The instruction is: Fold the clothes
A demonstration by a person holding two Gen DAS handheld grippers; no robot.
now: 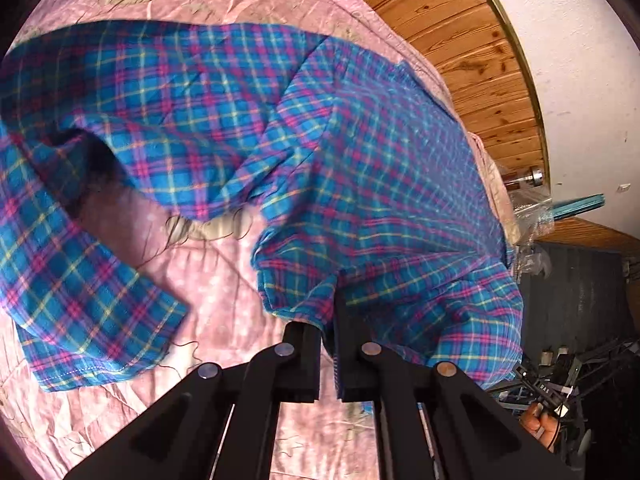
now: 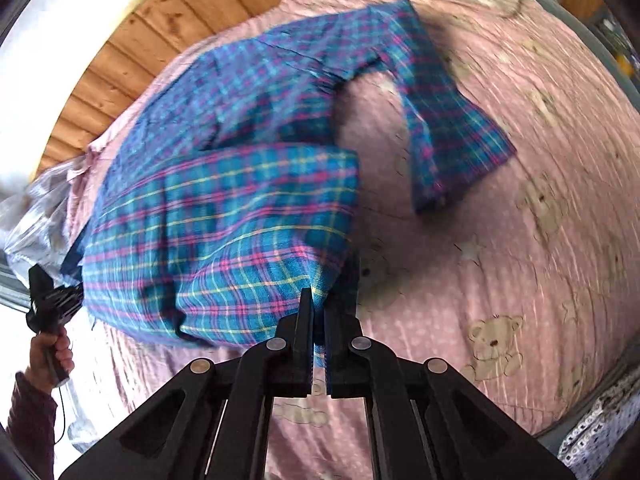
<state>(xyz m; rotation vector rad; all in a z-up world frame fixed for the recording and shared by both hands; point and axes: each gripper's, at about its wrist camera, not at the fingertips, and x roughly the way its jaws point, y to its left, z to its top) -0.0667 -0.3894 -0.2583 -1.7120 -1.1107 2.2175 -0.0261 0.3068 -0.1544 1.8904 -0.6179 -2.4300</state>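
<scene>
A blue plaid shirt with pink and yellow lines lies partly lifted over a pink bedspread. My left gripper is shut on a bunched edge of the shirt, whose cloth hangs over its fingertips. One sleeve trails down to the left on the bed. In the right wrist view my right gripper is shut on another edge of the plaid shirt, lifted above the bed, and a sleeve stretches off to the right. The other gripper shows at far left, held by a hand.
The pink bedspread with teddy bear prints covers the bed. A wooden plank floor and white wall lie beyond the bed's far edge. Clear plastic wrap sits by the bed's edge. Dark equipment stands at the right.
</scene>
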